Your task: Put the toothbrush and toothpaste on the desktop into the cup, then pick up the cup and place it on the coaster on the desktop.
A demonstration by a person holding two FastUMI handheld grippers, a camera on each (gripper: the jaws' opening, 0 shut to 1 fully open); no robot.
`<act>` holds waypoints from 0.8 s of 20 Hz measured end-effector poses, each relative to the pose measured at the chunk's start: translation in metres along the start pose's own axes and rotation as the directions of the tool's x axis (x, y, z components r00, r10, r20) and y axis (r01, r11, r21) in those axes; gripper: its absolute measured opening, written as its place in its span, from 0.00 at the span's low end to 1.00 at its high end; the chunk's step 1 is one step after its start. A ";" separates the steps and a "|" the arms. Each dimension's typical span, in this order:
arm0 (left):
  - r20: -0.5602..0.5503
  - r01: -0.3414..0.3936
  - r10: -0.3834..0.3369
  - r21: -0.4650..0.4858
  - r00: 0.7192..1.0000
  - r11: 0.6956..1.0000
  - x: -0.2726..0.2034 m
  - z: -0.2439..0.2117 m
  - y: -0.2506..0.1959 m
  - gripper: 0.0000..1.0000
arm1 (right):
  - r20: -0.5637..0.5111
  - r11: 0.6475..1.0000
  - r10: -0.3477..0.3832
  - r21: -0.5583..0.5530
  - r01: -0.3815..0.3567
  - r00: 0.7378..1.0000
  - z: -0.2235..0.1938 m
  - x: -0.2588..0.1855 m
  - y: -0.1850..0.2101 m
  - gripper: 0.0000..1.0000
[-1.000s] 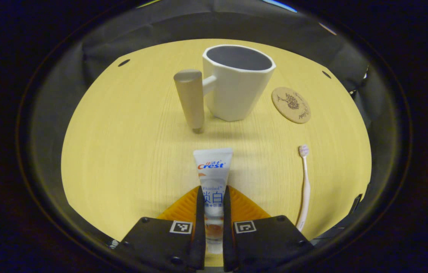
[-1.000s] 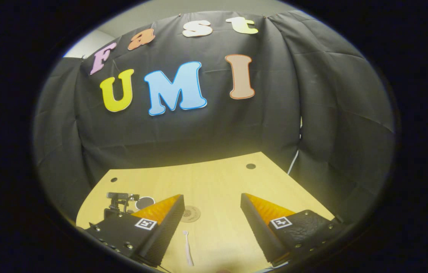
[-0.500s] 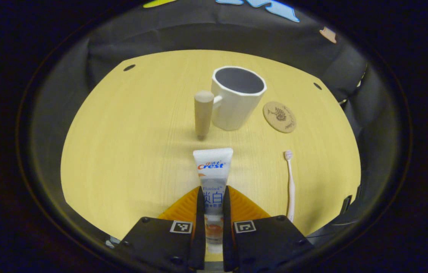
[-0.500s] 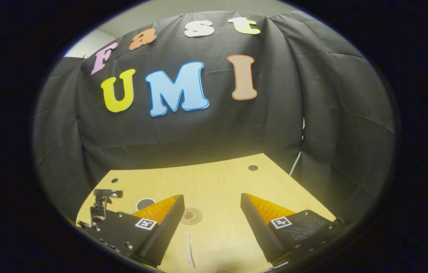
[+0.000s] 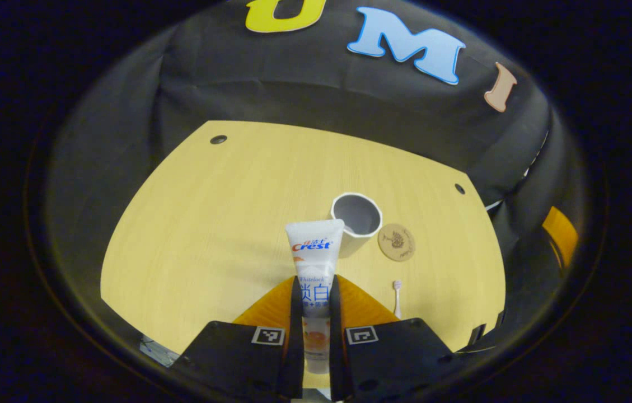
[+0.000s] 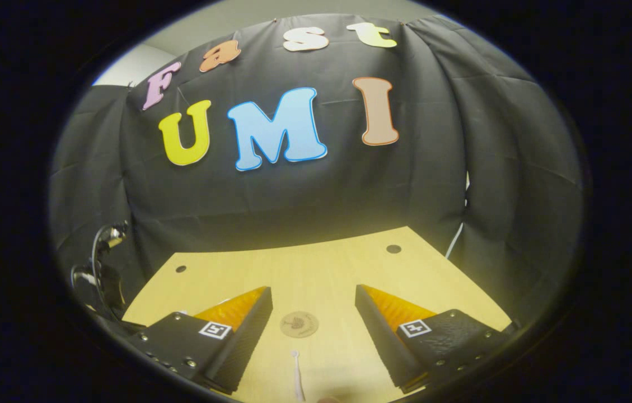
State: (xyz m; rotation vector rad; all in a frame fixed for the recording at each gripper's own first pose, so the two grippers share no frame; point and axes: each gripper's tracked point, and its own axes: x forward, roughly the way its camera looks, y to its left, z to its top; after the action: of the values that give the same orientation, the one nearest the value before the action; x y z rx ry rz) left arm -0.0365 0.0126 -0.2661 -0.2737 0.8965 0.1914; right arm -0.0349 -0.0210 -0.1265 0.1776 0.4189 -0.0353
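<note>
In the left gripper view my left gripper (image 5: pixel 313 282) is shut on the white toothpaste tube (image 5: pixel 314 252), held high above the table with its flat end pointing forward. Far below stands the white cup (image 5: pixel 356 215), its mouth open upward. A round cork coaster (image 5: pixel 396 242) lies to the cup's right, and the pale pink toothbrush (image 5: pixel 397 296) lies nearer, beside my finger. In the right gripper view my right gripper (image 6: pixel 313 296) is open over the table, with the coaster (image 6: pixel 299 324) and the toothbrush (image 6: pixel 296 380) between its fingers, well below them.
The yellow wooden table (image 5: pixel 226 235) has small dark holes near its far corners (image 5: pixel 218 139). Black cloth walls close the back and sides. At the left edge of the right gripper view, the other gripper's rig and cables (image 6: pixel 100 268) show.
My left gripper has risen a long way with the toothpaste, so the cup, coaster and toothbrush look much smaller and lower. The right gripper shifted slightly and stays open.
</note>
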 end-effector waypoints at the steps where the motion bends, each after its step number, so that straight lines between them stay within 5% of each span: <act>1: 0.022 0.017 -0.017 -0.010 1.000 1.000 0.001 0.017 -0.006 0.26 | -0.003 1.000 0.002 0.003 -0.002 1.000 -0.002 0.001 0.001 0.93; 8: 0.136 0.095 -0.097 0.024 0.986 0.995 0.010 0.111 -0.034 0.25 | 0.011 0.999 -0.048 0.025 0.048 0.999 0.006 0.009 -0.017 0.93; 16: 0.242 0.162 -0.186 0.114 0.952 0.980 0.057 0.178 -0.072 0.24 | 0.040 0.975 -0.218 0.044 0.217 0.975 0.019 -0.001 -0.081 0.93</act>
State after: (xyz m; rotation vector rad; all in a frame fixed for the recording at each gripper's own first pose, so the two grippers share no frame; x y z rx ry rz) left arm 0.1499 0.0032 -0.1947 -0.2345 0.6234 0.0188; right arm -0.0334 -0.1040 -0.1225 0.1689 0.3913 -0.2629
